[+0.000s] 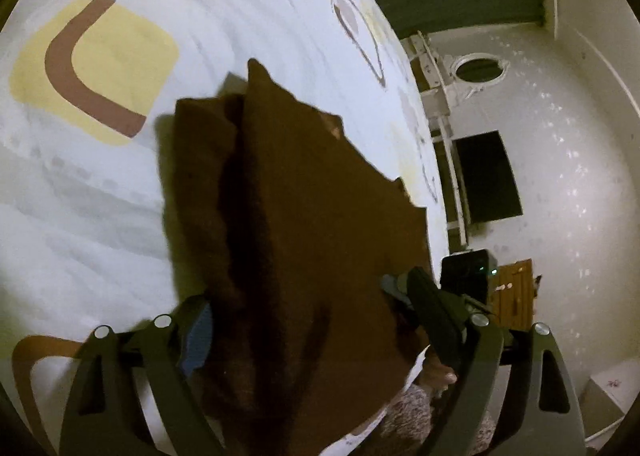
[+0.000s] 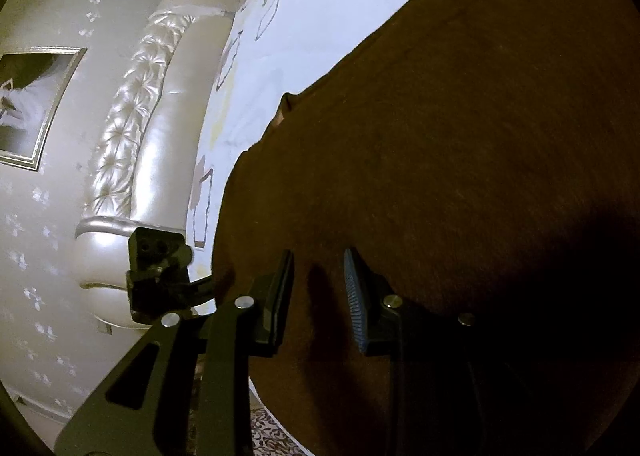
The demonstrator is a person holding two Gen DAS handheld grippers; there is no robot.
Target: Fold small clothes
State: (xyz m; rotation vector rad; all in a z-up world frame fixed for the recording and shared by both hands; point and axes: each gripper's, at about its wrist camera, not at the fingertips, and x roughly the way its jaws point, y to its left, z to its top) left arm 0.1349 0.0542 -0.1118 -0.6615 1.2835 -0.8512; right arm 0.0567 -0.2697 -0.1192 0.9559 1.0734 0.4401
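Note:
A brown garment (image 1: 304,183) lies partly folded on the white bedsheet (image 1: 100,215), one layer doubled over along its left side. My left gripper (image 1: 296,302) stands wide open astride the garment's near end; its blue-padded fingers (image 1: 198,336) sit at either side and do not press the cloth. In the right wrist view the same brown cloth (image 2: 460,135) fills the right half. My right gripper (image 2: 319,256) hovers low over it near the cloth's left edge, jaws a narrow gap apart. Only cloth surface and a dark shadow show between its ribbed pads (image 2: 356,288).
The sheet carries yellow and brown printed shapes (image 1: 92,67). A pale tufted headboard (image 2: 132,127) runs along the bed's far side. A black device (image 1: 466,276) with green lights sits beside my left gripper's right finger. A person's fingers (image 1: 438,374) show under it. The floor lies below the bed edge.

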